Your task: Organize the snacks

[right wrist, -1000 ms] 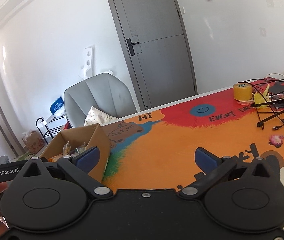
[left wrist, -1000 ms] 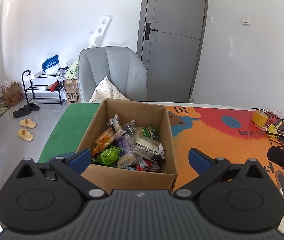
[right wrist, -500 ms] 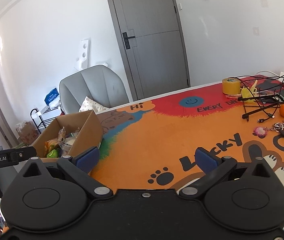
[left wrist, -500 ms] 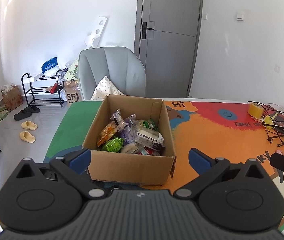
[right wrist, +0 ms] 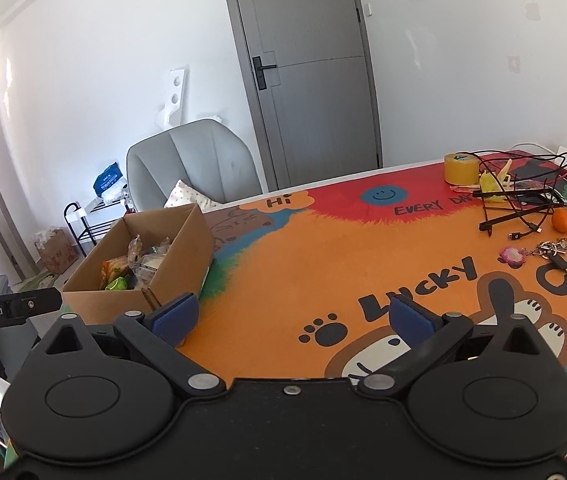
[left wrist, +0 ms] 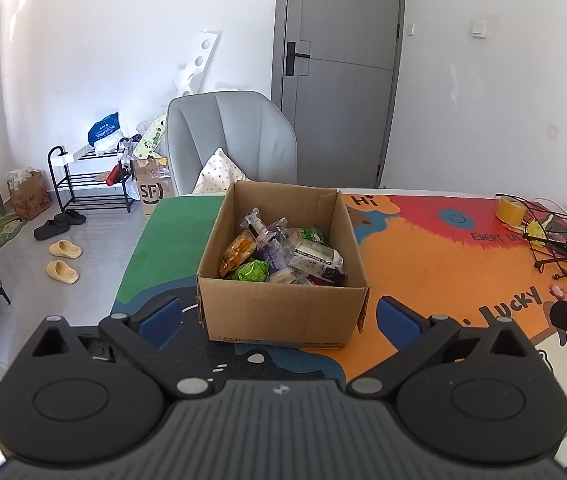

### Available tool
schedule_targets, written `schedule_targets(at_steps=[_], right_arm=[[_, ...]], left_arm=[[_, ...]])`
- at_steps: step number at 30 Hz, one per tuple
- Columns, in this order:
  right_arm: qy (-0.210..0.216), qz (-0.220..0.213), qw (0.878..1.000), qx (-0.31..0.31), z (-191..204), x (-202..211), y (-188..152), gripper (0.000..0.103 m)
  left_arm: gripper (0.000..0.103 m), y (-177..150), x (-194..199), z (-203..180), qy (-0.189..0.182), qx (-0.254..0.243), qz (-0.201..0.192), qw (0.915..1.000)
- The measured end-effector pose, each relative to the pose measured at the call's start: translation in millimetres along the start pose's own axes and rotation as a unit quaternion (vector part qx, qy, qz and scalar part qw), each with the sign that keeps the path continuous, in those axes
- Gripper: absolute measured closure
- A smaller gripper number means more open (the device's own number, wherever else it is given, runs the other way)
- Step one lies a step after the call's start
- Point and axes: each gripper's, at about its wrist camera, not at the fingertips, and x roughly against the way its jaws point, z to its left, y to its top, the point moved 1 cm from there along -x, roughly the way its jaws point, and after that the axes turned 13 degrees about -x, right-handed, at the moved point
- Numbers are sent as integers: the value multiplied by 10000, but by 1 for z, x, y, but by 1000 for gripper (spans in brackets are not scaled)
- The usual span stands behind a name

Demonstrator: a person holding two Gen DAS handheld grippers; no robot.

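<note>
An open cardboard box stands on the colourful table mat, filled with several wrapped snacks. My left gripper is open and empty, held back from the box's near wall. In the right wrist view the box stands at the left with the snacks inside. My right gripper is open and empty above the orange part of the mat, to the right of the box.
A yellow tape roll, tangled black cables and a wire stand, a small orange and keys lie at the table's far right. A grey chair stands behind the table. A shoe rack and slippers are on the floor at left.
Both grippers have pulled back and away from the table. The box now looks smaller and farther off, and more of the mat shows. Both stay open.
</note>
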Motion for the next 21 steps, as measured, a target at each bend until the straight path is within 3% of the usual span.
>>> schedule_targets(at_steps=[21], right_arm=[[-19, 50, 9999, 119, 6, 14, 0, 0]], left_arm=[[0, 0, 19, -1, -22, -240, -135, 9996]])
